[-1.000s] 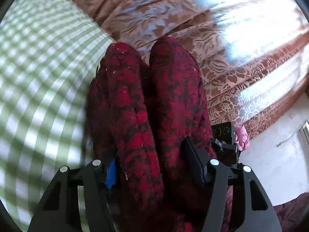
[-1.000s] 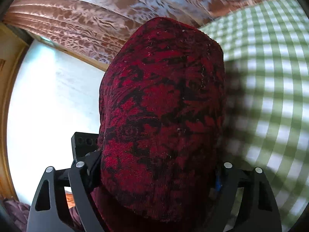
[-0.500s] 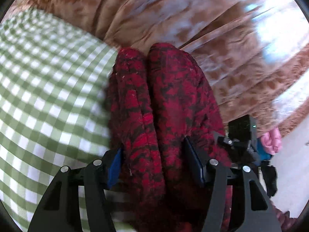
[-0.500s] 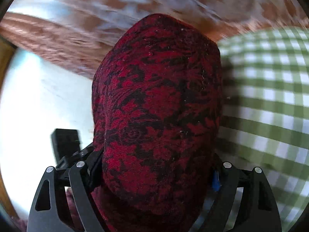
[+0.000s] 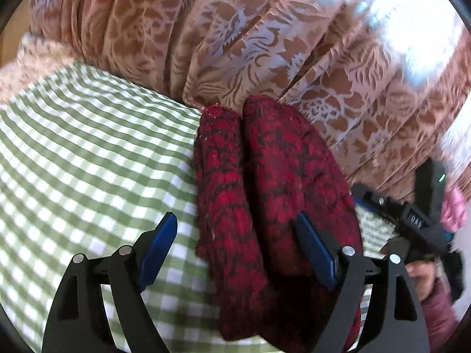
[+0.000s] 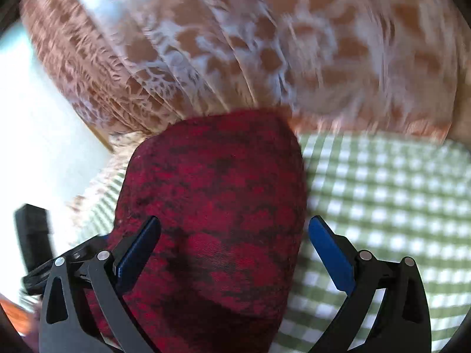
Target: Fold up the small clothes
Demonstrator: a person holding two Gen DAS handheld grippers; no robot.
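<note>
A folded red-and-black patterned garment [image 5: 265,182] lies on the green checked cloth [image 5: 88,153], doubled into two thick rolls. My left gripper [image 5: 235,217] straddles its near end with jaws opening: the left pad [image 5: 159,244] stands clear over the cloth and the right pad [image 5: 315,250] rests beside the fabric without squeezing it. In the right wrist view the same garment [image 6: 217,194] fills the gap of my right gripper [image 6: 234,220], whose jaws are also opening; the right pad [image 6: 329,256] is apart from the fabric.
A brown floral curtain [image 5: 265,35] hangs right behind the cloth's far edge. A fluffy beige fabric [image 5: 32,58] sits at the far left. The right gripper [image 5: 412,223] and the hand [image 5: 424,276] holding it show at the left wrist view's right edge.
Both grippers' jaws have widened and released their squeeze on the garment. Both views have tipped downward and drawn back, so the garment looks smaller and more checked cloth shows.
</note>
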